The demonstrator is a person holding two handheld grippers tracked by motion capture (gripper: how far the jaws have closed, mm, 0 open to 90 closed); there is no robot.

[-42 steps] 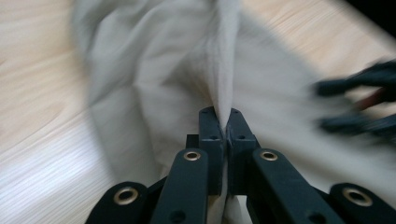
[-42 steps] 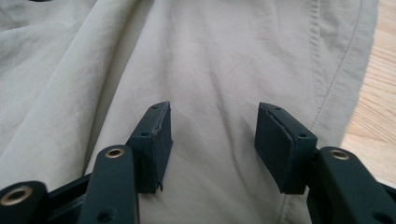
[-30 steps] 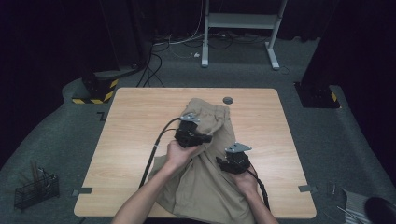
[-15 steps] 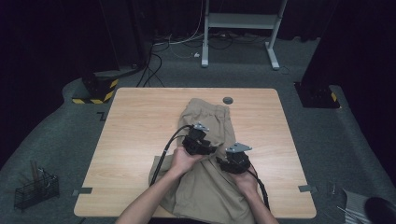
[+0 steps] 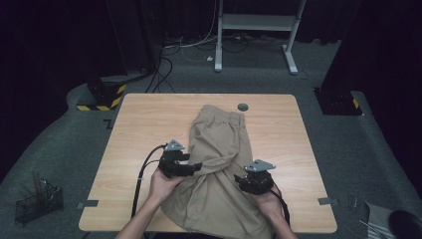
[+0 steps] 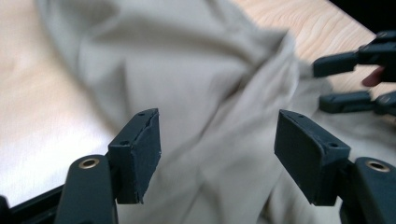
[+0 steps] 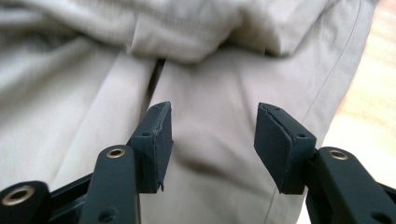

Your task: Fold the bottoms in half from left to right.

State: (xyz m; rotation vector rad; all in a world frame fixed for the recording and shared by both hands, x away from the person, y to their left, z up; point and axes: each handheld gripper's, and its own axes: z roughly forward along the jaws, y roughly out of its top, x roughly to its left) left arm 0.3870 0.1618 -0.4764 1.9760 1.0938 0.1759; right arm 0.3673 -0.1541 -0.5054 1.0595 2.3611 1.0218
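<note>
At the near edge of the table [image 5: 124, 149], a pair of khaki trousers [image 5: 224, 149] is laid lengthwise, its near part rumpled and hanging towards the person, its waistband at the far end by a small dark disc [image 5: 243, 106]; the right gripper [image 5: 244, 180] is held wide and empty just over the near right cloth, probably readied for a fresh pinch; the left gripper [image 5: 199, 167], at the garment's left edge, has just been opening, its pads apart with loose fabric beyond them and nothing clamped, seemingly so that a fold can settle; farther off, dark floor and cables are seen.
</note>
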